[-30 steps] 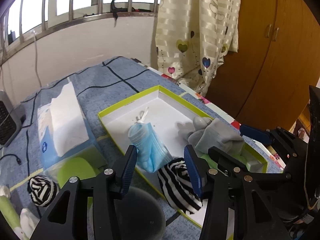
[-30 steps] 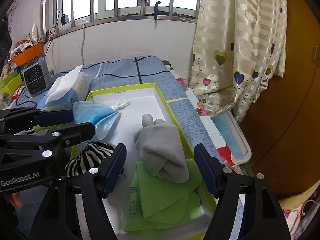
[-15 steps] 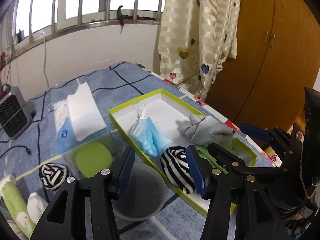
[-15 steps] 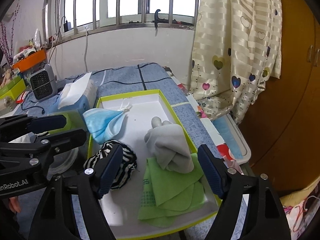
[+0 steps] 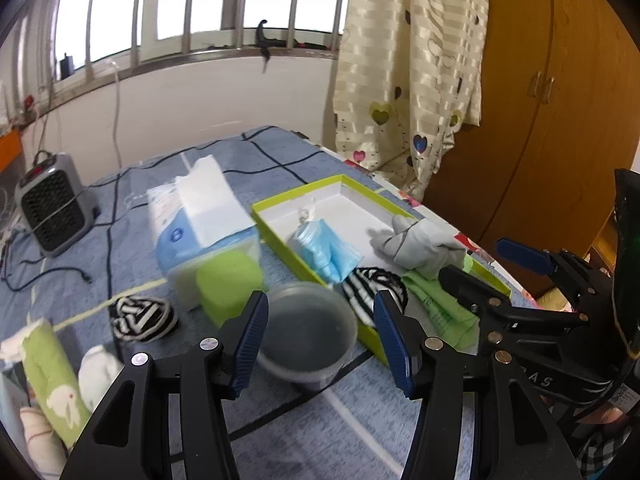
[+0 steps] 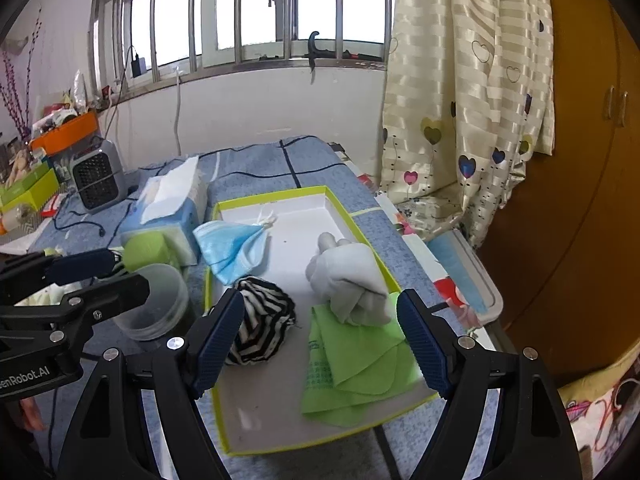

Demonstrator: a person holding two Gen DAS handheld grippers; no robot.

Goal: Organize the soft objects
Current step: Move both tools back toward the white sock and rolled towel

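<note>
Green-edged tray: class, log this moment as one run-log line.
tray: holds mask, striped sock, grey sock, green cloth | left tool: open, empty | right tool: open, empty

- A barred window [image 6: 256, 12] lets in bright daylight, far ahead of the gripper.
- White wall [image 6: 256, 108] below.
- Heart-patterned curtain [image 6: 468, 92] ahead to the right.
- Wooden wardrobe [image 5: 560, 92] beside it.

My left claw [image 5: 320, 338] has a clear tub [image 5: 308, 330] right ahead, blocking a straight path; the tissue box [image 5: 200, 220] crowds its far left. The tray's [image 6: 280, 202] far end looks bare, though blur may hide small things.
</note>
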